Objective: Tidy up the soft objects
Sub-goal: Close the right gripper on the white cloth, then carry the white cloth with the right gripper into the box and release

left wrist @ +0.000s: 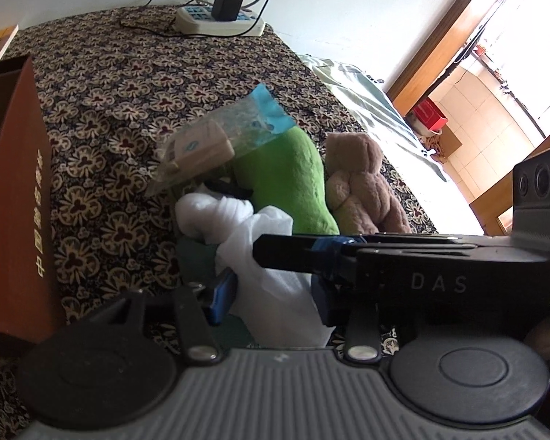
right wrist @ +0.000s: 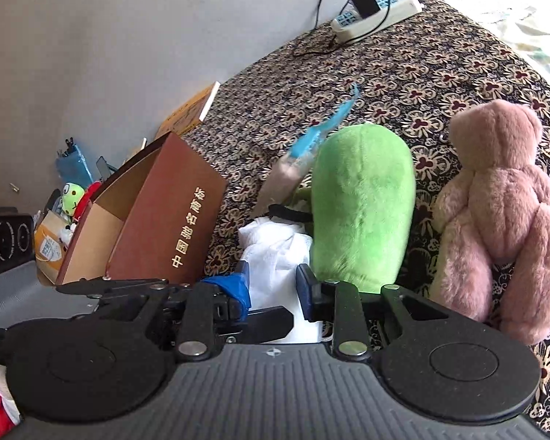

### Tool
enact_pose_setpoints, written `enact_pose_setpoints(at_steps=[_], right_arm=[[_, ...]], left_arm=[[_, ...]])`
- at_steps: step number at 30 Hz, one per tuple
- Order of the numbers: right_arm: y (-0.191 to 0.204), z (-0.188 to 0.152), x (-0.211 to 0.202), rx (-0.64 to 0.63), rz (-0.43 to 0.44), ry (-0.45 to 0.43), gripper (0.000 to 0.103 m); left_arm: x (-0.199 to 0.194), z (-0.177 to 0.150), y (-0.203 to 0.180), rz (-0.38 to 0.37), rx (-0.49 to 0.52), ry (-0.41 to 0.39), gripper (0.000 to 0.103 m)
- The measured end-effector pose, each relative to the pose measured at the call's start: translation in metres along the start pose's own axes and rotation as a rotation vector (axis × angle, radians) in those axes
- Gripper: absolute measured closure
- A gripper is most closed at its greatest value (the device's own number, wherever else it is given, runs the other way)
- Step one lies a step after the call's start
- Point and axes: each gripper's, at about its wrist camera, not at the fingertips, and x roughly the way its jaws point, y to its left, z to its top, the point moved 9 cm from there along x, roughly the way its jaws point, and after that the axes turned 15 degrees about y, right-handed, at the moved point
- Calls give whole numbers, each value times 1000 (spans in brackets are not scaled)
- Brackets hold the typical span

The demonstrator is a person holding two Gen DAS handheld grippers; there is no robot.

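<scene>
Near the front edge of the floral bedspread (left wrist: 110,91), a crumpled white cloth bundle (left wrist: 238,220) lies just beside a green plush toy (left wrist: 304,176) and a pink teddy bear (right wrist: 502,212). Both tools appear clamped on the white cloth bundle: the left gripper (left wrist: 271,289) straddles it and the right gripper (right wrist: 275,278) pinches it. A clean lift likely means raising both hands together, keeping the bundle clear of the clear plastic bag (left wrist: 216,143) leaning on the plush, then carrying it toward the open brown box (right wrist: 165,220) at the bedspread's left edge.

Green plush (right wrist: 361,205); pink-brown bear (right wrist: 502,216); white cloth (right wrist: 275,253); brown box (right wrist: 165,220), gold lettering; dark floral bedspread (left wrist: 128,84).
</scene>
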Motion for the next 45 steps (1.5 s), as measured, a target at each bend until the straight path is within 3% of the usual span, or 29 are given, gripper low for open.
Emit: enact_pose_setpoints(at_steps=[14,24,45], right_arm=[[63,8,-25,-126,37,-160,96],[123,15,-23,-194,113,-227,96],[229,28,58,-266,224,-148,96]], left_arm=[[-79,-8,-4,29,87,-188,68],[-139,-21,23,59,77,-301,68],[-202,-41,134,211,-34,-280,68]])
